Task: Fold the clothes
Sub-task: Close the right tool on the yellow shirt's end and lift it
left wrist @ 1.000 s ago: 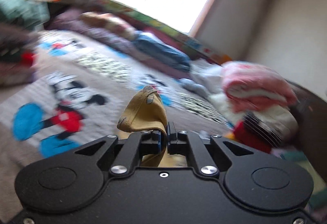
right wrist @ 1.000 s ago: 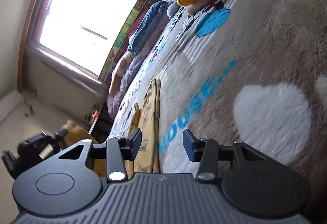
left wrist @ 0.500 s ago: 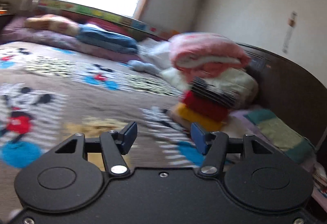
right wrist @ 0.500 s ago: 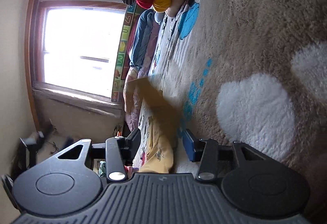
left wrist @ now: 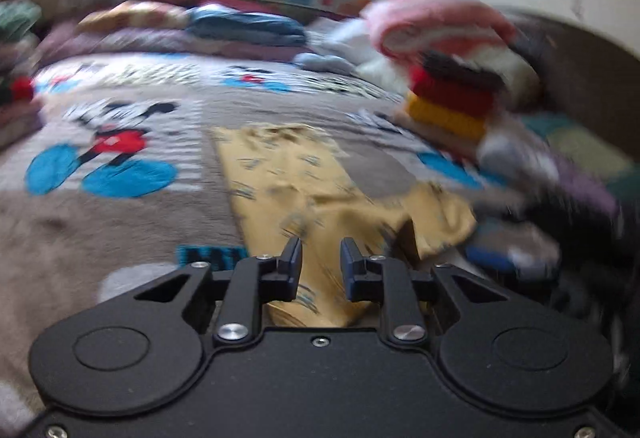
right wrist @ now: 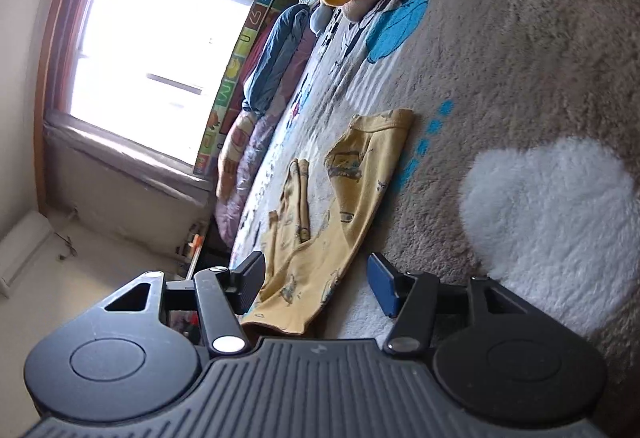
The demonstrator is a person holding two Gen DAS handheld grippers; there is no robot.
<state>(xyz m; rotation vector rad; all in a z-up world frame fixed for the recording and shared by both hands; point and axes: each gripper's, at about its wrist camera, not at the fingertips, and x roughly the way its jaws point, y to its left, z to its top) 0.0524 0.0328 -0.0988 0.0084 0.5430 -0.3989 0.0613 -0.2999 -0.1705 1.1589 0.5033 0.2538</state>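
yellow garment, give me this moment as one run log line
yellow garment flat on blanket | left gripper closing, cloth between | right gripper opening, nothing gripped

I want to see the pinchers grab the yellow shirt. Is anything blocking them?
Nothing visible. The yellow shirt lies flat on the blanket right ahead of the left gripper, whose fingers are closing, and the right gripper, whose fingers are opening. The clothes pile sits off to one side.

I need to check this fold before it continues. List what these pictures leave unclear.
- Left wrist view: motion blur smears the yellow printed cotton garment, hiding fold edges.
- Left view: the closing left hand-held gripper covers the near hem, so contact is unclear.
- Right wrist view: the opening right hand-held gripper body cuts off the garment's near end.
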